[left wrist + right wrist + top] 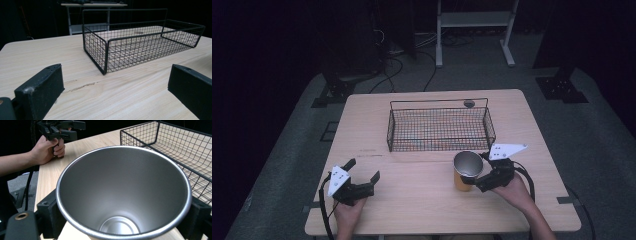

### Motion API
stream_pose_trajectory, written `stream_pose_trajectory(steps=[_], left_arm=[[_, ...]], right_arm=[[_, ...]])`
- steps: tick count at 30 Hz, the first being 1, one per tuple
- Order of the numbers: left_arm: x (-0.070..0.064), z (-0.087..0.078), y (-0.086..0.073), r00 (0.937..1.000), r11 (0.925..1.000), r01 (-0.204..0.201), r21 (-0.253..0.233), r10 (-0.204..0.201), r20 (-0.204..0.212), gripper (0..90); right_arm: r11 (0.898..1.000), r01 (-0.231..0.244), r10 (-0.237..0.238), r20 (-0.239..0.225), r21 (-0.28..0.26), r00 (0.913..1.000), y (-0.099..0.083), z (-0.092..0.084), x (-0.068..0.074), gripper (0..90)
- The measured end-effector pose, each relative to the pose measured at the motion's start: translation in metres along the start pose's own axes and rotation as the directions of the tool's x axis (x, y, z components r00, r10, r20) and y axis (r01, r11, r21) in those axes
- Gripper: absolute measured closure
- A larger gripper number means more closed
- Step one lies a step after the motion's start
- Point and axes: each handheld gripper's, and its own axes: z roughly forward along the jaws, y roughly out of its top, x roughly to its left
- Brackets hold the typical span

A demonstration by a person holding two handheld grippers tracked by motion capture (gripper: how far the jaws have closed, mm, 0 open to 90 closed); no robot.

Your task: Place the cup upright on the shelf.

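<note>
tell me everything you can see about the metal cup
The cup is a tapered tumbler, wider at the rim, with a brushed silver inside and an orange-yellow outer wall. It is empty and stands upright on the wooden table, just in front of the wire basket near its right corner. The right tongs clamp it, one jaw on each side below the rim.

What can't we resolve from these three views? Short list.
- Cup outer wall and base: right gripper view looks down into it, so the rim hides them.
- Whether the right gripper pads touch the cup: its jaws flank the rim, contact hidden under it.
- Small dark object past the basket: too small in the high view, blurred through mesh in the left gripper view.
- Left gripper jaw bases: cut off by the left gripper view's bottom edge.
</note>
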Motion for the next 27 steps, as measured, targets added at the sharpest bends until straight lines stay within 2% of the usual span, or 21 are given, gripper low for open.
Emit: stream_pose_trajectory(steps=[11, 27], left_arm=[[0.000, 0.000, 0.000, 1.0000, 1.0000, 0.000, 0.000, 0.000, 0.000, 0.0], [0.000, 0.000, 0.000, 1.0000, 1.0000, 0.001, 0.000, -0.001, 0.001, 0.0]], right_arm=[[1.000, -0.007, 0.007, -0.020, -0.016, 0.9998, 0.019, -0.004, -0.004, 12.6], [0.999, -0.021, 0.021, -0.019, -0.027, 0.9996, 0.050, -0.003, -0.016, 12.6]])
